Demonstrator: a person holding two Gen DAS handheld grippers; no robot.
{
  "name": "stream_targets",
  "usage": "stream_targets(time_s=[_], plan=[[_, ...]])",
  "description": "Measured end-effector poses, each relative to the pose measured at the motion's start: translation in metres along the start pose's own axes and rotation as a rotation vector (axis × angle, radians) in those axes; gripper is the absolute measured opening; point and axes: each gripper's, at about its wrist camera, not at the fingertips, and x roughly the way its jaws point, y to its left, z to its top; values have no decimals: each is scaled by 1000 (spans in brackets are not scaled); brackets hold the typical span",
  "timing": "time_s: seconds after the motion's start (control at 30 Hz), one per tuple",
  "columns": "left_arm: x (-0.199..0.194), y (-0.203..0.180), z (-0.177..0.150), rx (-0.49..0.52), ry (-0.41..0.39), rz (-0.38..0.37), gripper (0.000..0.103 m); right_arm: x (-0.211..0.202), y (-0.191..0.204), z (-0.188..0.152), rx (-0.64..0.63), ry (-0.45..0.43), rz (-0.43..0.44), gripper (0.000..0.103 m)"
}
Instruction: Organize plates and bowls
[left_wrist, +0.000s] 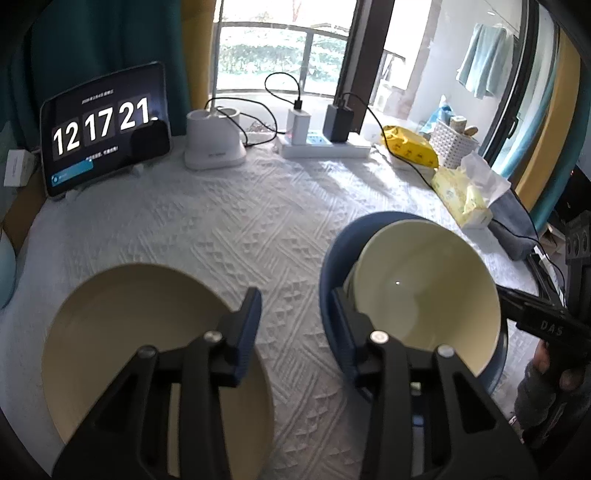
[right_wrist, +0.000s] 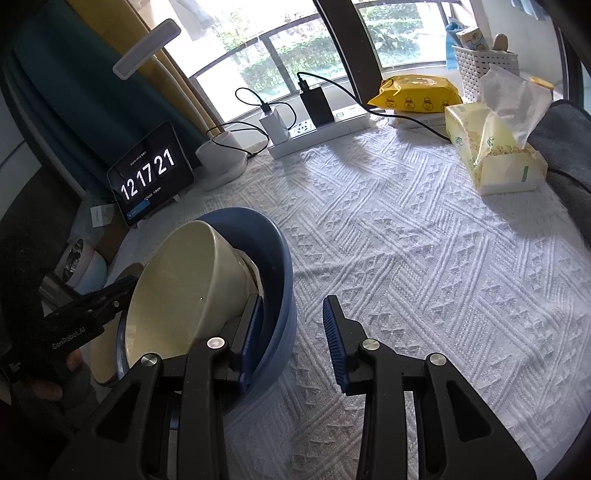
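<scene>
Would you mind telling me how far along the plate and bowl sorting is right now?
Done: the cream bowl sits tilted inside the blue bowl, not yet nested flat. In hand: nothing is gripped; the left gripper and right gripper are open near the bowls. Left: the cream plate lies apart on the white tablecloth.

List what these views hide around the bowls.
- Left wrist view: near edge of the cream plate, covered by the left tongs.
- Both views: whatever lies under the tilted cream bowl inside the blue bowl.
- Left wrist view: tips of the right tongs, behind the cream bowl.
- Both views: small print on the tablet, too small.
</scene>
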Motion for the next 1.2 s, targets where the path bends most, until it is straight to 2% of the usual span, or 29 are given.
stream_targets(time_s=[0.2, 0.3, 0.43, 0.53, 0.63, 0.93, 1.2], plan=[[3, 1, 5, 33, 37, -32, 38, 0, 0, 0, 0, 1, -2, 36], [4, -1, 6, 37, 77, -64, 25, -1, 1, 0, 11, 8, -8, 36], [1, -20, 2, 125, 89, -27, 11, -3, 2, -3, 39, 10, -10, 36], [1, -25, 1, 131, 76, 0, 11, -5, 1, -5, 63, -7, 4, 27], [2, -20, 3, 115, 75, -36, 10, -6, 10, -6, 44, -22, -20, 17], [-4, -13, 0, 53, 25, -113, 10, -7, 17, -8, 46, -48, -72, 15], [-7, -13, 0, 38, 10, -134, 10, -9, 16, -9, 62, -41, -88, 15]])
